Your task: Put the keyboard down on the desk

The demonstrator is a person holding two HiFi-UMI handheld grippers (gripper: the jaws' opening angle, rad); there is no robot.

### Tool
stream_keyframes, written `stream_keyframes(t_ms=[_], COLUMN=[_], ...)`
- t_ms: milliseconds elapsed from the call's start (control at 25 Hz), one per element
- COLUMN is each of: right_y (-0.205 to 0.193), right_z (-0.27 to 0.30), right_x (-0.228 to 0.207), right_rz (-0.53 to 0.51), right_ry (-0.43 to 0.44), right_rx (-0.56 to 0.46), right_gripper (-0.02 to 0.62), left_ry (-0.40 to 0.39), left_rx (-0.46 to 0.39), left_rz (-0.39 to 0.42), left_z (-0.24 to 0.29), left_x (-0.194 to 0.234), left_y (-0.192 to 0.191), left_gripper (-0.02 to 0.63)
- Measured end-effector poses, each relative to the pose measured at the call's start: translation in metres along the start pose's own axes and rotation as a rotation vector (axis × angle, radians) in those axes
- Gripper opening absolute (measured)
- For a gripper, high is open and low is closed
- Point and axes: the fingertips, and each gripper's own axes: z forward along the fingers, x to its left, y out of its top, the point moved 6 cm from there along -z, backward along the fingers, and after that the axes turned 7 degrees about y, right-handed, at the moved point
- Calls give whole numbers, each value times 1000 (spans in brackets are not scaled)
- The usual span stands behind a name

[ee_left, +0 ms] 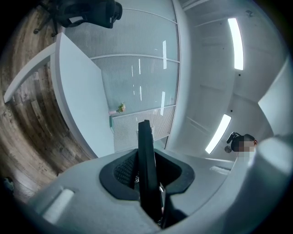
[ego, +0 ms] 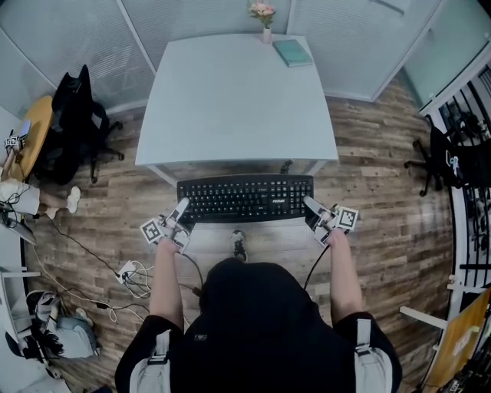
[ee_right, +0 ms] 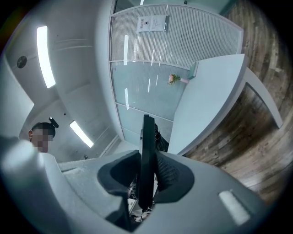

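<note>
Got the keyboard (ego: 245, 198) mid-frame over the floor (ego: 368, 153), just below the tabletop's (ego: 230, 100) near edge. Pinched at its left end by the left hand-held gripper (ego: 182, 207), right end by the right hand-held gripper (ego: 310, 204). Long axis parallel to that edge — tabletop straight up-frame.

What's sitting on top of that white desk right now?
A flower vase and a teal book, at the desk's far edge. The held keyboard covers floor, not the desk.

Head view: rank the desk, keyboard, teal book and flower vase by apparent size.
1. desk
2. keyboard, though it is held nearer the camera
3. teal book and flower vase: they look about alike and both sit far back, so I leave them unranked.
</note>
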Motion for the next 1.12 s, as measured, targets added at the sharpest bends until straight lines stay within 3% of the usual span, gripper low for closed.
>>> stream_keyframes(t_ms=[600, 1120], right_y=[-21, -32], right_z=[-9, -17], right_x=[-2, -19], right_rz=[-33, -29], right_ry=[-30, -30], right_rx=[-80, -101], right_gripper=[103, 103], left_ry=[-39, -72], left_rx=[74, 75], left_rz=[5, 42], left_z=[20, 30], left_x=[14, 15], left_y=[15, 19], left_gripper=[83, 83])
